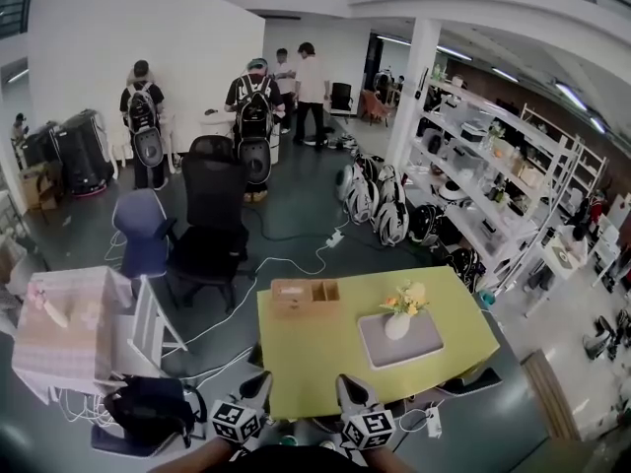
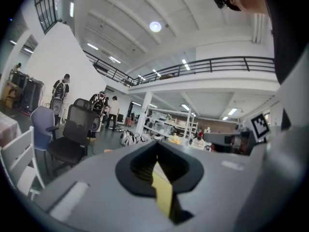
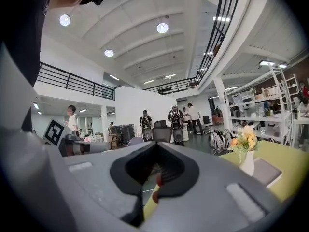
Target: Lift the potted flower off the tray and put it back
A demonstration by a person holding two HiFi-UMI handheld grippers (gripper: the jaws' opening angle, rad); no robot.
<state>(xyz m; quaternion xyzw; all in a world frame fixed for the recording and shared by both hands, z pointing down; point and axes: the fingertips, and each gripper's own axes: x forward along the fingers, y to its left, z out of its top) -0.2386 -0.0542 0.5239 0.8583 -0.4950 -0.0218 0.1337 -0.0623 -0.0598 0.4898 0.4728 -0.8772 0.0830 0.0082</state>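
Observation:
The potted flower (image 1: 399, 317), a white vase with yellow blooms, stands upright on a grey tray (image 1: 426, 347) at the right side of a green table (image 1: 306, 358). In the right gripper view, the flower (image 3: 246, 151) and tray (image 3: 266, 171) sit off to the right, well clear of the jaws. My left gripper (image 1: 264, 378) and right gripper (image 1: 345, 381) hover side by side at the table's near edge, both short of the tray. Each has its jaws together with nothing between them, as both the left gripper view (image 2: 157, 144) and the right gripper view (image 3: 155, 144) show.
A wooden box (image 1: 304, 297) rests at the table's far left corner. Black and blue office chairs (image 1: 209, 227) stand beyond the table, with cables on the floor. A white chair (image 1: 148, 325) and pink-covered table (image 1: 61, 333) lie left, shelving (image 1: 493, 185) right, and people at the back.

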